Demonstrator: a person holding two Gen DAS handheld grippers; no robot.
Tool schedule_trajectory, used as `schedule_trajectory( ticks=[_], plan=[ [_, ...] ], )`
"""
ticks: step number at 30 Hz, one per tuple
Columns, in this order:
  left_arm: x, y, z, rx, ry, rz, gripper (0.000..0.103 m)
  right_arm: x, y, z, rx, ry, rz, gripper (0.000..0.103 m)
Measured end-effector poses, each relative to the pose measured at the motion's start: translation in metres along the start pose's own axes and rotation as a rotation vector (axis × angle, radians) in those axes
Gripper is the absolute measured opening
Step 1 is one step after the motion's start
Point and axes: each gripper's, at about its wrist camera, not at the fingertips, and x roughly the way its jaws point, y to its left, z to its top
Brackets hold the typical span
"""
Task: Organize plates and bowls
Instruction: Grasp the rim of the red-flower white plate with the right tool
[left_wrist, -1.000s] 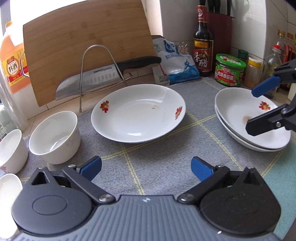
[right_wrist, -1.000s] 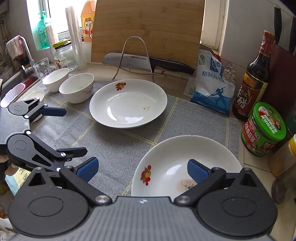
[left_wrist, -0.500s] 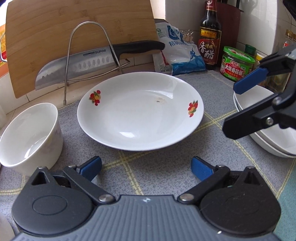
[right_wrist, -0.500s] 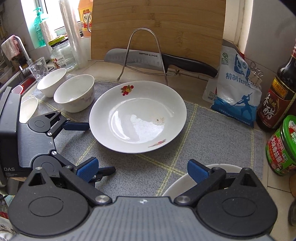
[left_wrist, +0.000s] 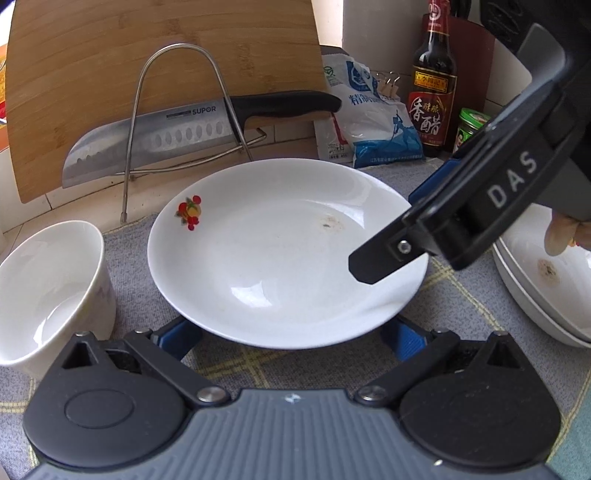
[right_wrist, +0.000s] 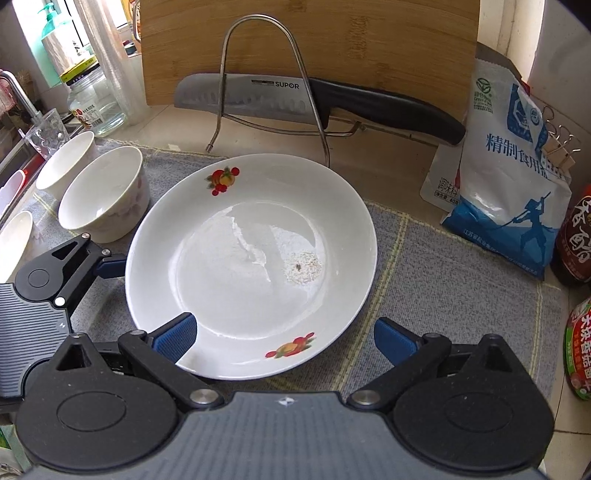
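A white plate with fruit prints (left_wrist: 280, 254) (right_wrist: 251, 266) lies on the grey mat in the middle. My left gripper (left_wrist: 291, 338) is open, its blue pads low at the plate's near rim, one on each side. My right gripper (right_wrist: 284, 336) is open and straddles the plate's right rim; in the left wrist view its finger (left_wrist: 384, 258) hangs over that edge. Two stacked white plates (left_wrist: 546, 288) sit at the right. White bowls (left_wrist: 48, 291) (right_wrist: 103, 192) (right_wrist: 64, 164) stand at the left.
A bamboo cutting board (right_wrist: 310, 48) leans at the back, with a knife (right_wrist: 317, 99) on a wire rack (right_wrist: 266, 85). A salt bag (right_wrist: 506, 177), vinegar bottle (left_wrist: 432, 85) and green-lidded jar (right_wrist: 580, 350) crowd the right. A glass jar (right_wrist: 94, 101) and sink tap are far left.
Both grippers have moved in on the middle plate. The left one now has its pads at the near rim, and the right one has left the stacked plates and come over the right rim.
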Motion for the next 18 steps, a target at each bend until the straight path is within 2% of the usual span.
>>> schedule_trajectory(
  ticks=[7,18],
  plan=[
    [0.002,0.000,0.002,0.000,-0.008,0.002,0.103,0.022,-0.019,0.014,0.056,0.034,0.073,0.103],
    [-0.001,0.000,0.001,0.015,-0.011,-0.007,0.103,0.038,-0.029,0.045,0.017,0.011,0.143,0.103]
  ],
)
